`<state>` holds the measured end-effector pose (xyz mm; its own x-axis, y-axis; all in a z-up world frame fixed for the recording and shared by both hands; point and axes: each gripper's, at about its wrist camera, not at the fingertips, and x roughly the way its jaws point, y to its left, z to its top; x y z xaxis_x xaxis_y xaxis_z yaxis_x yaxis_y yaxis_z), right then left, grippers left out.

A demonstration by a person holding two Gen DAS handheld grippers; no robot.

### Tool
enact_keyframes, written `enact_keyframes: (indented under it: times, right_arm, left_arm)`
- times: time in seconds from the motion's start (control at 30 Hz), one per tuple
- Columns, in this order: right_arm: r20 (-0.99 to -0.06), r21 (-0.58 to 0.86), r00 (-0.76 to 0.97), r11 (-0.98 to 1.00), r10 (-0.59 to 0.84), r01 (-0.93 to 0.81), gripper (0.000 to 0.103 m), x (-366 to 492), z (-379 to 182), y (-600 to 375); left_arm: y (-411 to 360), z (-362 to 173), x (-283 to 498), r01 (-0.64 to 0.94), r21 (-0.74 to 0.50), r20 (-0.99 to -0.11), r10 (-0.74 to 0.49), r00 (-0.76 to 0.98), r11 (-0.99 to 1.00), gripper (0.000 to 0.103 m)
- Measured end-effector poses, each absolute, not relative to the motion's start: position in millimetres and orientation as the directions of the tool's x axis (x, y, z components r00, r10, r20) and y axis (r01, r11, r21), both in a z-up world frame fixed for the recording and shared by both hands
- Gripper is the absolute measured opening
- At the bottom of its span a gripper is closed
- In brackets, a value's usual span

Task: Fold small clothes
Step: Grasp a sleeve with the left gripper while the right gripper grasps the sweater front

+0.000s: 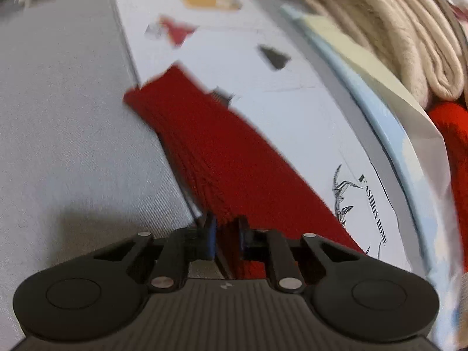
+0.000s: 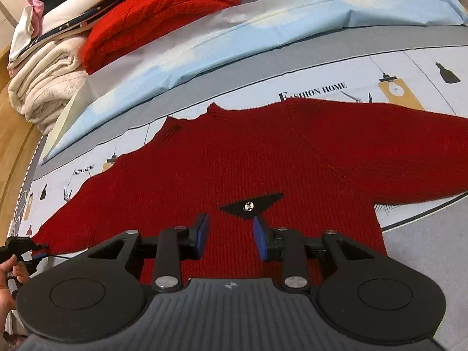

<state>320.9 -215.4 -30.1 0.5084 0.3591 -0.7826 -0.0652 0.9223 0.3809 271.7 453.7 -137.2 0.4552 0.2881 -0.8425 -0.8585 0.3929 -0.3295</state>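
Right at the bottom of the left wrist view, the left claw (image 1: 227,238) is almost shut, and its two blue pads pinch the edge of a red sleeve between them. That sleeve belongs to the red sweater (image 2: 234,169), and it runs away from the claw, up and to the left, over the white sheet (image 1: 263,111) with little pictures and the words FASHION HOME on it. The far end of the sleeve lies partly on the plain grey cloth (image 1: 58,102) beside the sheet. This view is blurry, so small things are hard to see.

In the right wrist view, the right claw (image 2: 231,234) is partly open and holds nothing. It hangs over the lower middle of the sweater, and red knit shows in the gap between its pads. Just past its tips there is a black patch (image 2: 251,204) with a shiny stud on the sweater. The sweater lies flat, with both sleeves spread out to the sides and the neck on the far side. At the left edge a hand (image 2: 11,275) holds the left claw at the sleeve end.

Behind the sweater is a light blue pillow (image 2: 263,35). Farther back, on the left, sits a pile of folded things: a cream blanket (image 2: 44,87) and a bright red blanket (image 2: 152,14)
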Motion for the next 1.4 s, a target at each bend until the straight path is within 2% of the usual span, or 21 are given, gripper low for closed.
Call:
enact_keyframes:
  times: [0.13,0.23,0.27,0.3,0.37,0.47,0.53,0.6,0.63,0.7,0.87,0.93,1.07,1.17,1.23,1.4]
  right_arm:
    - [-0.780,0.369,0.519,0.927,0.349,-0.068,0.035,323.0,-28.2,-214.3]
    - [-0.771,0.359,0.550,0.932,0.321,-0.041,0.035,325.7,-27.7,-215.9]
    - [-0.766,0.361,0.559,0.932,0.318,-0.035,0.030,326.9,-27.0,-216.5]
    - [-0.755,0.368,0.573,0.929,0.319,-0.031,0.020,327.3,-26.0,-217.1]
    - [-0.736,0.379,0.598,0.925,0.317,-0.023,0.011,328.2,-24.2,-218.6]
    - [-0.731,0.385,0.609,0.923,0.308,-0.005,0.012,332.2,-25.4,-218.5]
    - [-0.744,0.398,0.595,0.917,0.304,0.029,0.013,335.6,-30.6,-219.4]
    - [-0.762,0.420,0.567,0.905,0.313,0.064,0.015,340.3,-39.4,-222.2]
    - [-0.769,0.429,0.554,0.899,0.317,0.081,0.018,342.4,-43.3,-223.5]
    - [-0.778,0.448,0.540,0.886,0.320,0.120,0.033,344.3,-50.6,-227.1]
    - [-0.793,0.475,0.512,0.862,0.332,0.176,0.035,346.6,-64.7,-229.5]
    - [-0.797,0.480,0.501,0.857,0.337,0.187,0.035,348.2,-70.5,-227.3]
    - [-0.805,0.500,0.476,0.837,0.355,0.222,0.037,351.4,-83.0,-222.9]
    - [-0.799,0.516,0.469,0.829,0.376,0.216,0.038,356.1,-88.4,-215.2]
    - [-0.787,0.531,0.473,0.826,0.398,0.188,0.043,359.6,-88.2,-206.7]
    - [-0.759,0.537,0.475,0.840,0.445,0.071,0.063,367.2,-87.8,-175.8]
  left_arm:
    - [388.1,-86.7,301.8,-0.786,-0.141,-0.731,0.473,0.492,0.602,0.013]
    - [320.6,-51.6,315.9,-0.643,-0.190,-0.640,0.403,0.655,0.742,0.012]
    - [293.3,-41.5,319.3,-0.576,-0.213,-0.610,0.353,0.710,0.789,0.012]
    - [266.3,-34.3,322.4,-0.505,-0.227,-0.585,0.298,0.754,0.833,0.012]
    - [210.3,-26.8,328.0,-0.316,-0.265,-0.551,0.125,0.825,0.911,0.012]
    - [142.1,-30.9,336.8,0.033,-0.383,-0.570,-0.264,0.778,0.923,0.014]
    - [115.1,-36.4,339.1,0.145,-0.405,-0.595,-0.380,0.708,0.903,0.016]
    - [113.1,-38.6,341.5,0.142,-0.402,-0.604,-0.378,0.701,0.905,0.027]
    - [119.2,-40.2,345.2,0.118,-0.415,-0.610,-0.372,0.700,0.902,0.027]
    - [140.9,-41.6,354.0,0.024,-0.434,-0.620,-0.318,0.717,0.901,0.027]
    - [193.0,-54.3,375.2,-0.273,-0.352,-0.759,-0.102,0.643,0.895,0.027]
    - [207.2,-63.1,378.7,-0.343,-0.330,-0.804,-0.071,0.591,0.879,0.027]
    - [208.2,-84.0,385.7,-0.349,-0.353,-0.840,-0.130,0.526,0.868,0.027]
    - [212.2,-89.7,385.1,-0.368,-0.352,-0.850,-0.129,0.511,0.861,0.027]
    - [217.2,-88.2,385.4,-0.375,-0.357,-0.849,-0.130,0.512,0.856,0.027]
    - [221.1,-86.5,384.4,-0.378,-0.372,-0.850,-0.147,0.506,0.848,0.027]
